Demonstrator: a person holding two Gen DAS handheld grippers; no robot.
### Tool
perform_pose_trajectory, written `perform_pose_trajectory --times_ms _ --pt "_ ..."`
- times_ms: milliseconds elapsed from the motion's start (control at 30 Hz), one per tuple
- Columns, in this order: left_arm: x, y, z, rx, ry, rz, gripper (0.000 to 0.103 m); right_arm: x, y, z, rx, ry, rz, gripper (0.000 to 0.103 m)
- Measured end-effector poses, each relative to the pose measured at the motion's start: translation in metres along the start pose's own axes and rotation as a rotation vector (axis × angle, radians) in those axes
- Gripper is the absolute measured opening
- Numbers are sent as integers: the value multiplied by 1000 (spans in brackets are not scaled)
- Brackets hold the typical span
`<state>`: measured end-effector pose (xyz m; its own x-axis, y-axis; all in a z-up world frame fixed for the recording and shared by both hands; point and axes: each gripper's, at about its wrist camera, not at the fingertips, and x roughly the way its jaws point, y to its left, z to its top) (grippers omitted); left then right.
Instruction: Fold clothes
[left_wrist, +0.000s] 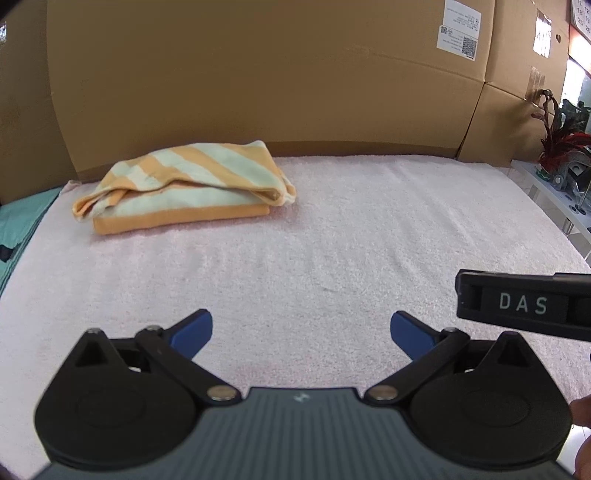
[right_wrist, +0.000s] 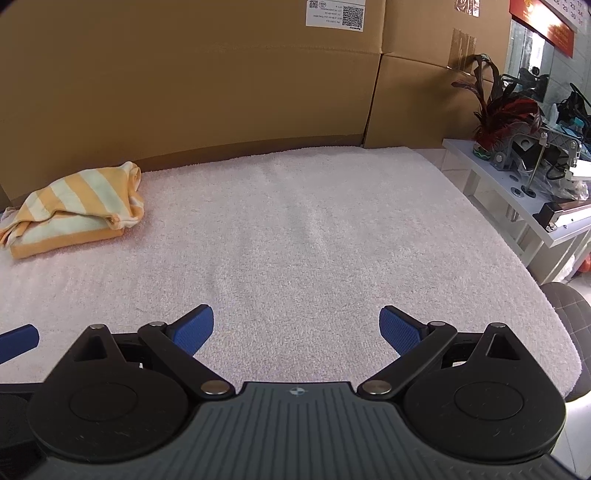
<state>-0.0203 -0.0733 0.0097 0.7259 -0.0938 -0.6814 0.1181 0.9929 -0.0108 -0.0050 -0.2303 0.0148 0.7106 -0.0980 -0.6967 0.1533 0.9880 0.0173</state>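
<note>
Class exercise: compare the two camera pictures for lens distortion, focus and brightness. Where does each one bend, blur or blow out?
Left wrist view: fisheye curves the cardboard boxes and the far edge of the pink towel surface; the striped towel is sharp; dark corner vignetting; the window at far right blows out. Right wrist view: same bowing, soft even light, faint shadows, bright patch at the white shelf.

Each handheld gripper has a ribbed grey body, two round matte-black plastic discs and black link arms pinned with silver screws. The left gripper and the right gripper both carry textured blue fingertip pads. A small white emblem marks each body; white letters "DAS" show on one black side.
</note>
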Motion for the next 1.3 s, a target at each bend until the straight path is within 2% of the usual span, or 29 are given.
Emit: perform_pose_trajectory --times_ms 100,267,567,1300 --pt "-4 3 2 -14 -16 6 103 -3 -2 -1 16 -4 2 99" --pt "-7 -2 2 9 -28 60 103 -3 -3 -2 16 -5 4 99" --pt "-3 -1 -1 24 -16 83 103 -2 8 -4 -9 -14 30 99" --pt "12 30 -5 -39 48 133 103 9 47 -8 -70 19 72 99"
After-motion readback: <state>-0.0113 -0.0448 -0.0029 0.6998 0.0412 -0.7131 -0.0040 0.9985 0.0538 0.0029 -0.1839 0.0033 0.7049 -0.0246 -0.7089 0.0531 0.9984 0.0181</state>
